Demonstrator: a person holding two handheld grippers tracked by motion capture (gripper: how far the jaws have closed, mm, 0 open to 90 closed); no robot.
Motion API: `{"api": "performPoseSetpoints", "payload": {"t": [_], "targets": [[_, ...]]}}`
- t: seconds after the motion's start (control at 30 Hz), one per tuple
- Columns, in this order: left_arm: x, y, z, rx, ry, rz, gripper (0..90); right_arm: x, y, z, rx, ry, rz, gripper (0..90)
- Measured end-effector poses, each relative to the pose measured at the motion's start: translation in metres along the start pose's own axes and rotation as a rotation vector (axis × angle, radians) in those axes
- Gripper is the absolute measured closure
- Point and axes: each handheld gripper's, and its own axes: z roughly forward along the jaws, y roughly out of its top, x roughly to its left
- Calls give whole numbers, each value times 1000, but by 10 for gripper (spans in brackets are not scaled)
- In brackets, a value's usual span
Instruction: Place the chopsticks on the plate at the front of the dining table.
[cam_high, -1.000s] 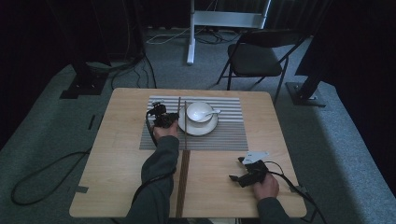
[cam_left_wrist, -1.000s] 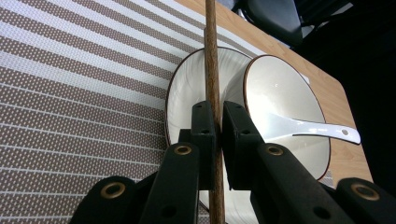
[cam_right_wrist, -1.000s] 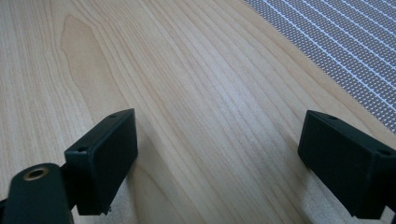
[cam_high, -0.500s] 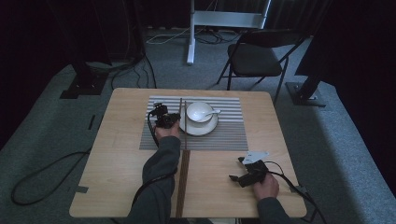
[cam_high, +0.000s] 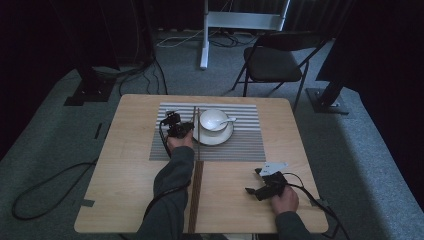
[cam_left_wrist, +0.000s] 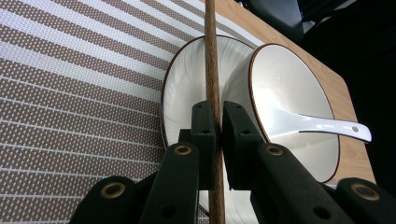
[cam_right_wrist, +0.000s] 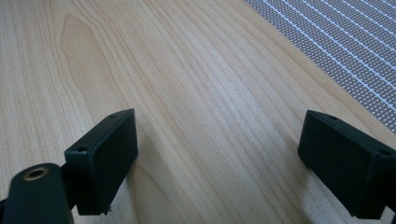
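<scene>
While nothing has shifted over the last second, the left tool (cam_left_wrist: 217, 122) stays pinching the wooden chopstick (cam_left_wrist: 212, 70) just left of the bowl (cam_high: 213, 120), so placement seems unfinished, and the right tool (cam_right_wrist: 219, 163) rests spread on the worktop (cam_high: 125, 170).

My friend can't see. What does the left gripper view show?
The left gripper is shut on a brown chopstick beside a white bowl with a white spoon, on a plate over a striped placemat.
</scene>
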Motion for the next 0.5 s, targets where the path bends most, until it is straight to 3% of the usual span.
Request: {"api": "performPoseSetpoints", "payload": {"t": [0.5], "targets": [[2,-1,7,9,-11,-6,841,0,0,0,0,0,0,113]]}}
